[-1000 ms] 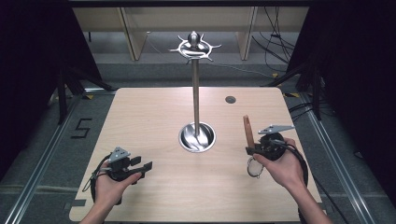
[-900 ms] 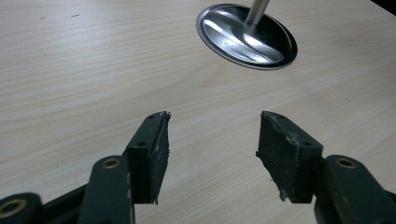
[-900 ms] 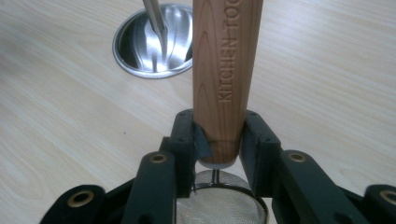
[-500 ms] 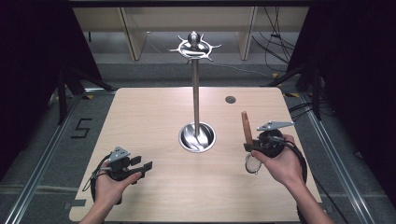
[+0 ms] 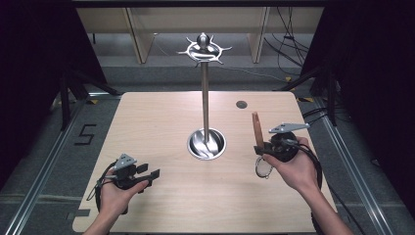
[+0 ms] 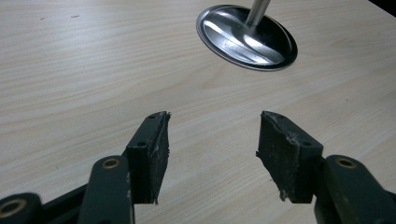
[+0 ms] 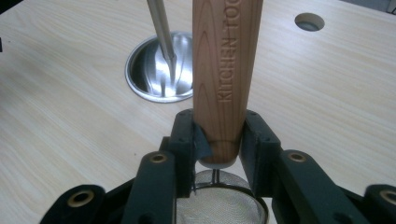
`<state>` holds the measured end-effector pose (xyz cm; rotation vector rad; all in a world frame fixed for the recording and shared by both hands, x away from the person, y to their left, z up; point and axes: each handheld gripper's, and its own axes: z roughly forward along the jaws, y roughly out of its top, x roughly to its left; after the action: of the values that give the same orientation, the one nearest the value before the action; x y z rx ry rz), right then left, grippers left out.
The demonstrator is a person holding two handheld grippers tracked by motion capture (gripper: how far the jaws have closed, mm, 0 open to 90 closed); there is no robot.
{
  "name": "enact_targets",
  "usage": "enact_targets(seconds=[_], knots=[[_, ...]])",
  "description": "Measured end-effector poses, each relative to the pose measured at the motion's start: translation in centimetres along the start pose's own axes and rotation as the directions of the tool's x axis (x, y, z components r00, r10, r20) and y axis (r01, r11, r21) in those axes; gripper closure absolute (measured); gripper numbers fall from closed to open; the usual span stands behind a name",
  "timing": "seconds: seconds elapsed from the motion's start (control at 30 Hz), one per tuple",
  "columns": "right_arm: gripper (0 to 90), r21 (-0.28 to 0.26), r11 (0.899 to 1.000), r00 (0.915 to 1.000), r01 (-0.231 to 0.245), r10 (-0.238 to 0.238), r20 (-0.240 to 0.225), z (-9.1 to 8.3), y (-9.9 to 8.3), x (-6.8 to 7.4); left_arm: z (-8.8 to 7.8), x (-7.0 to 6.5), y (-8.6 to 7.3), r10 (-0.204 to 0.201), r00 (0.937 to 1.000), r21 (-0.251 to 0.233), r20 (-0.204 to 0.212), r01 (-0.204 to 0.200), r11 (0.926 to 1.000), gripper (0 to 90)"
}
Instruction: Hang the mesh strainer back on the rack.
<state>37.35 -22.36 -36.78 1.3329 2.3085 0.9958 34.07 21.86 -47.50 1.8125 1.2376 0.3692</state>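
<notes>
The strainer (image 5: 259,147), a small mesh one with a wooden handle, sits in the right gripper (image 5: 262,147) at the lower right of the high view. We see its handle rising up and slightly left from the jaws, while the wire mesh ring hangs below the hand, near the tabletop; whether it touches the wood we cannot quite tell. In the right gripper view the handle (image 7: 224,79), stamped with the words KITCHEN TOOL, runs up the middle of the frame, and the 2 black jaws press on it from either side just above its lower end, so this gripper is clamped on the strainer. The mesh bowl (image 7: 224,203) shows at the bottom centre, behind the pads.

The left gripper (image 5: 151,175) lies at the lower left of the high view, held low over the table (image 5: 147,122). In the left gripper view its 2 jaws stand well apart with bare wood between them.

A metal stand (image 5: 205,98) rises at the centre of the high view from a round dish base (image 6: 247,37).
</notes>
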Motion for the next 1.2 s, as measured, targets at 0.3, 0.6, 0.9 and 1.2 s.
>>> enact_targets(seconds=[0.3,0.6,0.9,1.2], knots=[[69.3,-0.021,0.999,0.9989,0.046,-0.046,0.007,0.2,0.6,0.5,-0.2,0.0,0.1,0.004,1.0,-0.005,-0.002,-0.004,1.0,42.4],[69.3,-0.042,0.996,0.9969,0.078,-0.078,0.01,0.0,1.4,0.8,0.0,0.0,0.0,-0.012,0.9999,-0.006,0.0,0.012,0.9999,42.3],[69.3,-0.08,0.992,0.9955,0.094,-0.094,0.013,-0.2,2.5,1.0,-0.1,0.1,0.0,-0.009,0.9999,-0.006,0.009,0.009,0.9999,42.3],[69.3,-0.119,0.986,0.993,0.118,-0.116,0.022,-0.5,3.6,1.2,-0.2,0.1,0.1,-0.006,1.0,-0.01,0.006,0.006,0.9999,42.3]])
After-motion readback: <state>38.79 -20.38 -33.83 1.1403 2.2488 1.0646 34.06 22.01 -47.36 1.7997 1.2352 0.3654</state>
